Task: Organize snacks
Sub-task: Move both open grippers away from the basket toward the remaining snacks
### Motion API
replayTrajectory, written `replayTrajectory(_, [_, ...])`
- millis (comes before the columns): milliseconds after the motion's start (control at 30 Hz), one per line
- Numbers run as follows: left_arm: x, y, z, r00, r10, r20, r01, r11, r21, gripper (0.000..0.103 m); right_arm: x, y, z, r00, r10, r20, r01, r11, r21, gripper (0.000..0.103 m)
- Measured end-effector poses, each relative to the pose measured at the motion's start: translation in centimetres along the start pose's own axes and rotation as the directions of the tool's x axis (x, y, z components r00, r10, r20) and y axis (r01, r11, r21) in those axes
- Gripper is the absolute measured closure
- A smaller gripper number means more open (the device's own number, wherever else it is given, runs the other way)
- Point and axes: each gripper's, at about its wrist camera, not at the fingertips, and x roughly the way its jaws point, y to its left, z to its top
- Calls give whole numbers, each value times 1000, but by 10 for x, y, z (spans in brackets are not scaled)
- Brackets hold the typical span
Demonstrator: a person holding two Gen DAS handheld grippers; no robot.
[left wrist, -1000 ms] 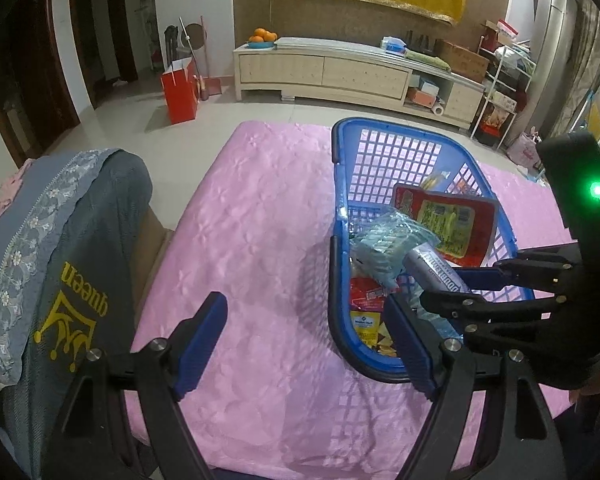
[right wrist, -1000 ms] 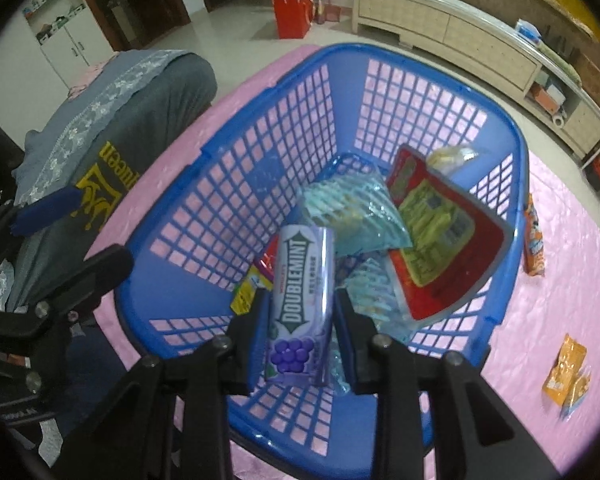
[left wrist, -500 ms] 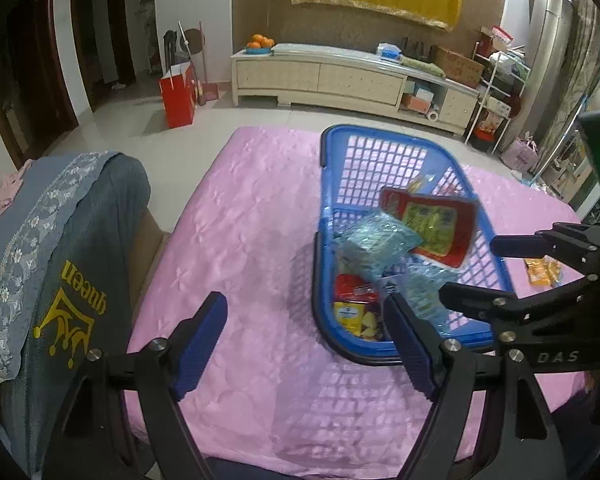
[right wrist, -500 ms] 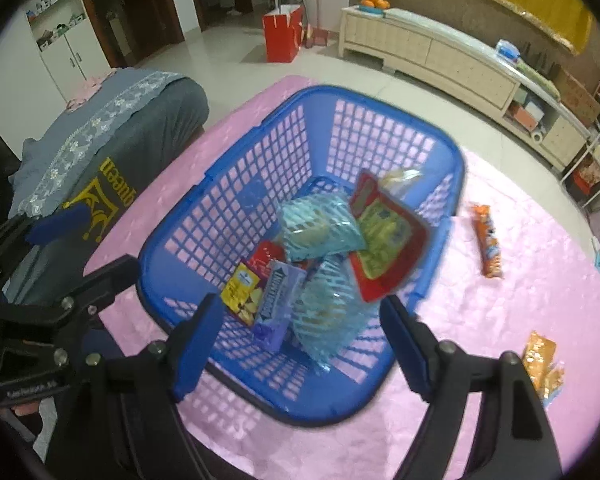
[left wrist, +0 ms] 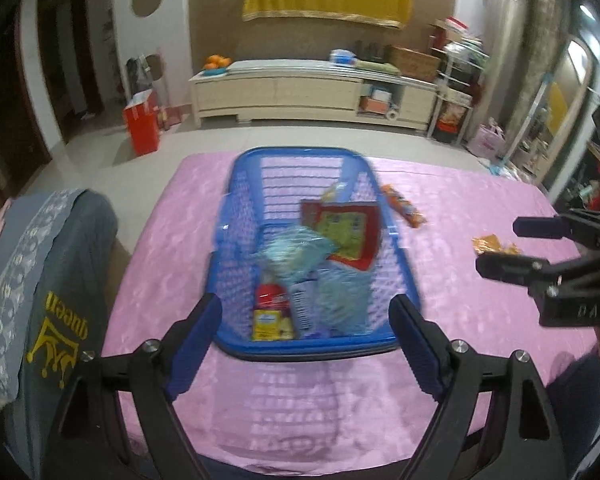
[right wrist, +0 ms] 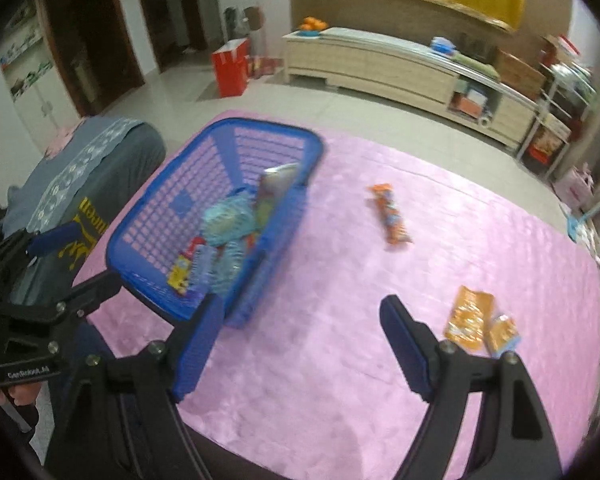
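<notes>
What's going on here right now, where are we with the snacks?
A person with a gripper in each hand is sorting snacks into the blue basket on the pink cloth. Several packets already lie inside it. Both the left gripper and right gripper are open and hold nothing. Left on the cloth are a long orange bar and two small orange packets, which lie nearest the right gripper.

You can read only "queen", printed in yellow and upside down above a crown on the grey cloth chair cover (left wrist: 56,332) at the near left, while the print on the snack packets in the blue plastic basket (left wrist: 236,200) is too blurred.
</notes>
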Motion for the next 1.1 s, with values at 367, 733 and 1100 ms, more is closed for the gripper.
replayTrajectory(367, [10,-98,13,996,-93,-8,93,987,128,19,-33,-76,-31,998,-55,27,52,992,112,19])
replayTrajectory(733, [42,-168,28,988,-142,-68,153,968,200,19,-39,-147,-56,996,-89,28,82,976,202,19])
replayTrajectory(1100, [103,-219,42,973,-178,-148,203,963,177,19,8,-212,-81,996,-85,-28,90,950,298,19])
